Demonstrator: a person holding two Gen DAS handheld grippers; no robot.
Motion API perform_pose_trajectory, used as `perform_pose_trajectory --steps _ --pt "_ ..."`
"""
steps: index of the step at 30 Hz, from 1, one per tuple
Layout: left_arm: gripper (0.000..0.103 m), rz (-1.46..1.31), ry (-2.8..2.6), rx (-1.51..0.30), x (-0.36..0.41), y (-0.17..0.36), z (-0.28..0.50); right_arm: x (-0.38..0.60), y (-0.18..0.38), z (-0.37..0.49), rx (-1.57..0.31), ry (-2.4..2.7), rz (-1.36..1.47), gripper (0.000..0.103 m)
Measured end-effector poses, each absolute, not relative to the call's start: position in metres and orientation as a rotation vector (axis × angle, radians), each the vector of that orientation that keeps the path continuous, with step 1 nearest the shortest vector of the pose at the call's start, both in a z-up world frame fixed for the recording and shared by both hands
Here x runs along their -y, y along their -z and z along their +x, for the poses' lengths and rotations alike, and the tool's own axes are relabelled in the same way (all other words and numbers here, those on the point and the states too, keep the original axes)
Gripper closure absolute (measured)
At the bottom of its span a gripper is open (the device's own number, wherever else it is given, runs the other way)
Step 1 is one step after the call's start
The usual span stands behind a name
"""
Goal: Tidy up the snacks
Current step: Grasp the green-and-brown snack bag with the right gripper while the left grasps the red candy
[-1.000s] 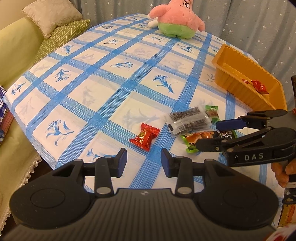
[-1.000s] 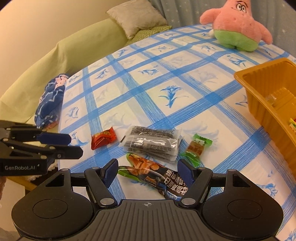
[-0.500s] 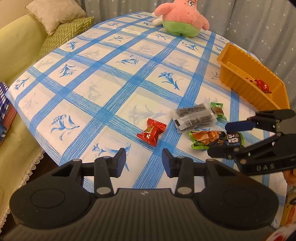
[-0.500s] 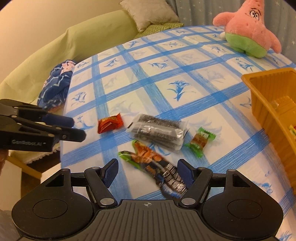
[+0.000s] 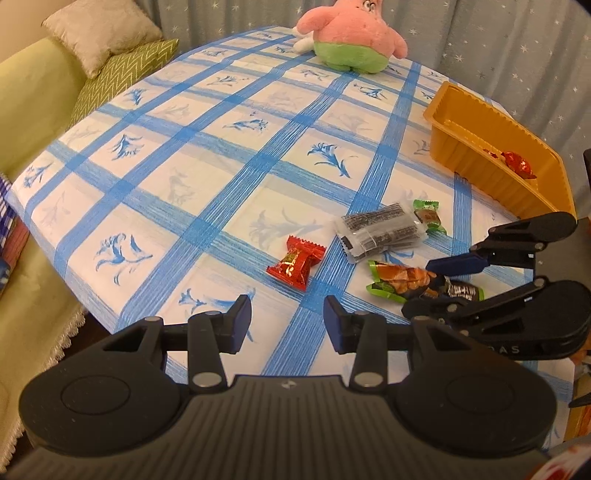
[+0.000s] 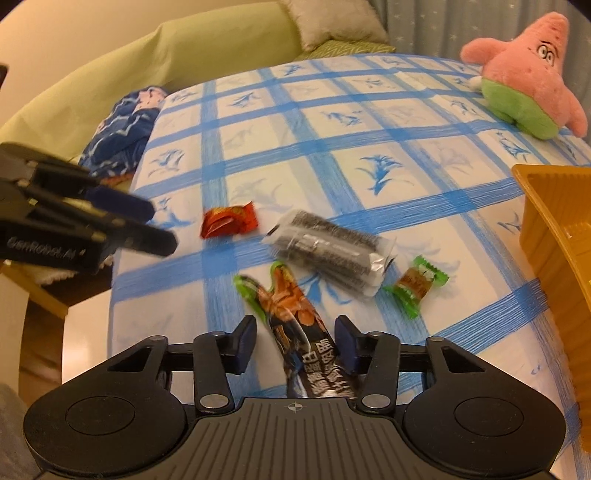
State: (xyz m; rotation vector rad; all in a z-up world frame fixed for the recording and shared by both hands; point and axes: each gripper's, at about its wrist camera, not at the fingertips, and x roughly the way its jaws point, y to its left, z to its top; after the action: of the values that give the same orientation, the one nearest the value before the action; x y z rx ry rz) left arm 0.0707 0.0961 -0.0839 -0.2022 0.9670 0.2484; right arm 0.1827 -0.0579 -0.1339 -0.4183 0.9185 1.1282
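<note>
You are working over a snack stick [image 6: 295,325] in a green-and-orange wrapper, which is lying flat on the tabletop [image 5: 207,155] with its dark printed end running between the right tongs [image 6: 295,341]. Those jaws are standing spread on either side of it, not yet pinching. By my judgement the stick is light, with slick, crinkling film around a soft filling, so it is likely to bend or slide under a loose hold. You are best taking it across its narrow width near the middle, rather than by the flared green seal at 11 o'clock.

The left tongs [image 5: 288,321] are hanging spread and empty, with the red candy [image 5: 297,262] lying just beyond them at 12 o'clock.

The right wrist view is showing the stick passing between the jaws, and the blue bundle [image 6: 123,129] off the tabletop's far edge at 10 o'clock. It is cutting off most of the orange tray [image 6: 546,229]. The left wrist view is showing what that one hides: the tray [image 5: 476,147] at 2 o'clock is already holding red candy [image 5: 517,164], and the right tongs [image 5: 424,284] are straddling the stick [image 5: 406,282] from the side. Both views are showing the clear packet [image 5: 380,232], the small green candy [image 5: 428,218] and the pink plush [image 5: 354,35].
</note>
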Motion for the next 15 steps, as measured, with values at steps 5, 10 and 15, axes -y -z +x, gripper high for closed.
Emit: perform_pose_trajectory --steps 5,10,15 --pt "0.060 -0.144 -0.202 -0.944 -0.097 0.084 0.076 0.053 0.136 0.181 -0.903 -1.110 -0.406 0.057" --pt "0.059 -0.073 -0.160 -0.935 -0.100 0.088 0.087 0.049 0.138 0.172 -0.850 -1.101 -0.460 0.064" --pt "0.059 -0.036 -0.128 -0.953 -0.103 0.096 0.099 0.059 0.136 0.171 -0.867 -1.092 -0.432 0.073"
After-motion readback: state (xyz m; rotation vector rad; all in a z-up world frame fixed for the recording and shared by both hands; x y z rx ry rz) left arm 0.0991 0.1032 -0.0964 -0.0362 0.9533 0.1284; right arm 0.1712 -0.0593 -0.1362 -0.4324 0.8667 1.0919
